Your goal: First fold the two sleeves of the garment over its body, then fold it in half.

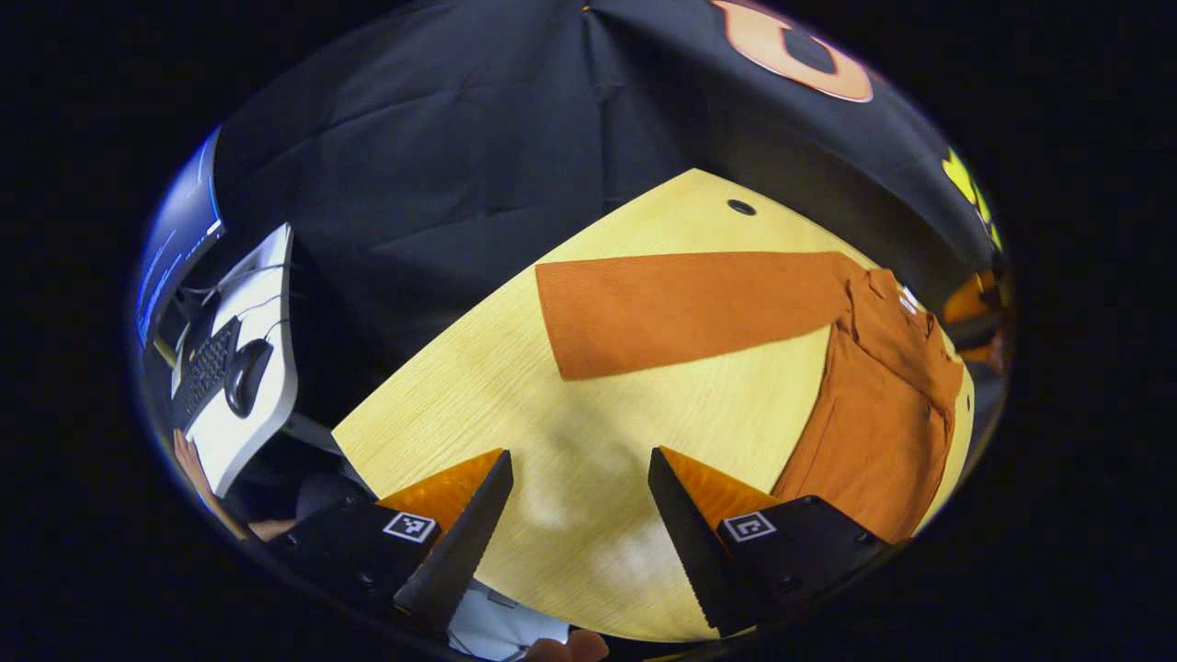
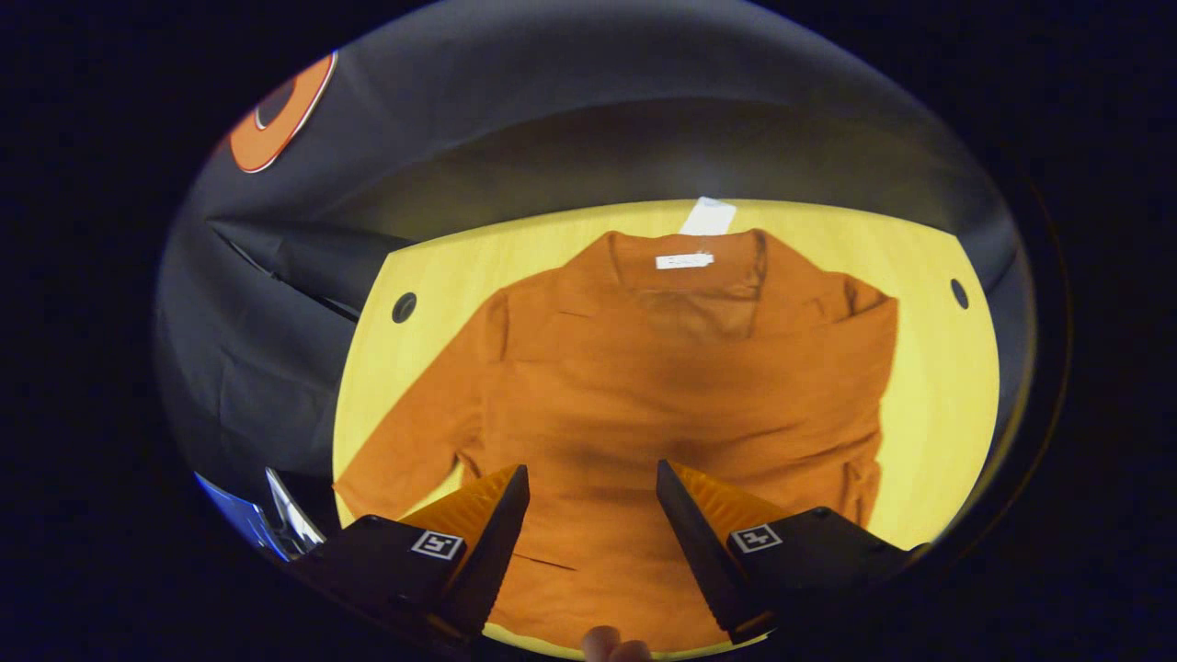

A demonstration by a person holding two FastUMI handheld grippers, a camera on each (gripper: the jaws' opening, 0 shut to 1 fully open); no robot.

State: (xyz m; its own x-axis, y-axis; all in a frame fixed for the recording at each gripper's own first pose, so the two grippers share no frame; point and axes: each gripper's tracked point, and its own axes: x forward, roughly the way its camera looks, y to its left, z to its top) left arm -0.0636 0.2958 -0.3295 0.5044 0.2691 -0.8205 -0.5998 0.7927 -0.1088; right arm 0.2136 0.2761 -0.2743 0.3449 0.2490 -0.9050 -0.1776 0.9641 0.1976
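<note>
Left gripper view: the left gripper (image 1: 579, 515) hangs wide and empty over bare worktop (image 1: 478, 386); ahead lies the orange sweater's outstretched sleeve (image 1: 680, 308), long axis running crosswise, cuff nearest. A keyboard (image 1: 204, 368) and mouse (image 1: 246, 375) sit well off on a side desk.

Right gripper view: the right gripper (image 2: 593, 515) is wide too, holding nothing, over the sweater (image 2: 662, 386) body; the far sleeve (image 2: 860, 441) looks already folded in, probably.

A recording booth: black cloth wall (image 1: 441, 165), wooden table (image 1: 552, 441), computer desk (image 1: 262, 368) alongside.

1 garment (image 2: 644, 405), 1 table (image 1: 515, 405), 2 tongs (image 1: 579, 515) (image 2: 593, 524)
</note>
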